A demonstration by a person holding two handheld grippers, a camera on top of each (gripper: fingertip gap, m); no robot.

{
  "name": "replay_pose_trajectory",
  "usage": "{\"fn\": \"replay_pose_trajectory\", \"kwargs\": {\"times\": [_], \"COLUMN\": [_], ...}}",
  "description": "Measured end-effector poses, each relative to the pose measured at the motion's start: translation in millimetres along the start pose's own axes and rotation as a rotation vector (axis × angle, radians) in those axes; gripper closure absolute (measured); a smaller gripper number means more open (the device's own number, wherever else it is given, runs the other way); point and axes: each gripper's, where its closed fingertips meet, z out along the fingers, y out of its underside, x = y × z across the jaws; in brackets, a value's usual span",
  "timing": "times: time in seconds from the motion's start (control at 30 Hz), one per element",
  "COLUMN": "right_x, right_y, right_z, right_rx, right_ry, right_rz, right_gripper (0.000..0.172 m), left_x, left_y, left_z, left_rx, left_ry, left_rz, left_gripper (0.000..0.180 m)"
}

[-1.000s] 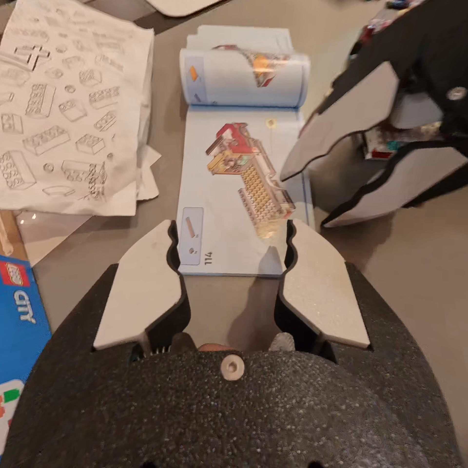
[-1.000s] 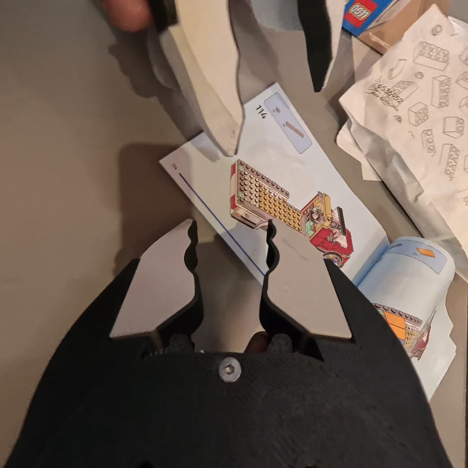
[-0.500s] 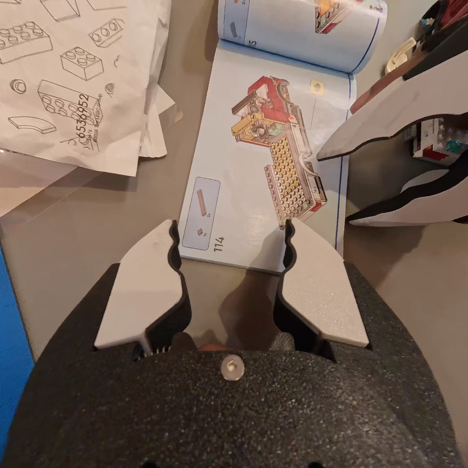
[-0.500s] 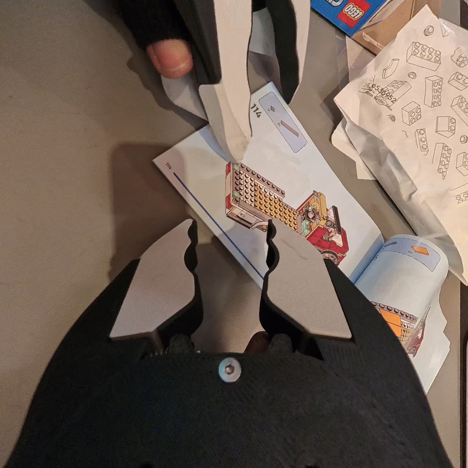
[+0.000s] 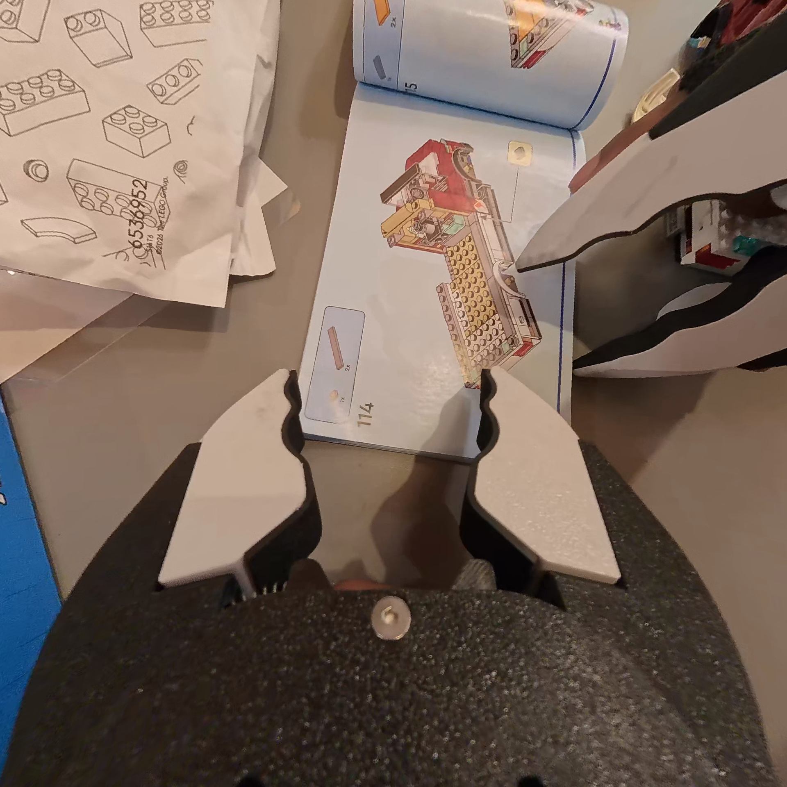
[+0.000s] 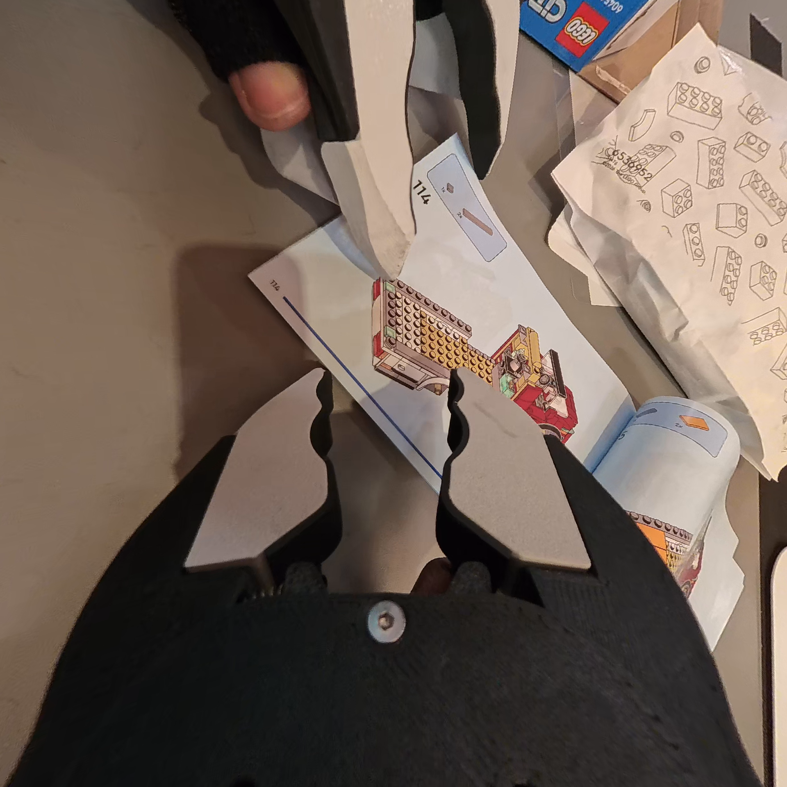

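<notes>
Grey-brown tabletop (image 5: 127, 426) w/ open instruction booklet (image 5: 409, 383), both grippers empty above.

My left hand-held gripper (image 5: 387, 409) covers the booklet's (image 5: 409, 349) near corner. The curled page (image 5: 489, 55) hides what lies under it and runs off the top edge. The blue box (image 5: 21, 532) is cut by the left edge. Small brick pieces (image 5: 707, 238) behind my right hand-held gripper (image 5: 549, 315) are too obscured to identify.
</notes>
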Motion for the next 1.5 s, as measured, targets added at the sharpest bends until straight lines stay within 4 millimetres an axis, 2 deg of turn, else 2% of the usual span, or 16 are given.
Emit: {"fn": "replay_pose_trajectory", "kwargs": {"times": [0.23, 0.4, 0.63, 0.7, 0.9, 1.23, 1.5], "right_x": [2, 5, 13, 16, 22, 29, 28], "right_y": [-1, -2, 3, 3, 4, 6, 10], "right_z": [-1, -3, -4, -4, -7, -10, -9], "right_rx": [0.013, 0.033, 0.025, 0.026, 0.038, 0.046, 0.034], "right_ry": [-0.009, -0.019, 0.001, 0.009, 0.026, 0.045, 0.04], "right_rz": [0.034, 0.087, 0.139, 0.152, 0.19, 0.236, 0.233], "right_gripper": [0.119, 0.12, 0.122, 0.123, 0.126, 0.126, 0.127], "left_x": [-3, -8, 16, 23, 27, 8, 4], "left_y": [-3, -21, -32, -30, -19, -3, -3], "left_z": [-2, -16, -30, -32, -33, -30, -26], "left_rx": [0.017, 0.136, 0.214, 0.21, 0.165, 0.077, 0.064], "left_ry": [-0.01, -0.029, 0.105, 0.135, 0.137, 0.046, 0.026], "left_rz": [-0.007, -0.007, 0.064, 0.101, 0.171, 0.167, 0.137], "left_gripper": [0.1, 0.1, 0.098, 0.098, 0.097, 0.097, 0.097]}}
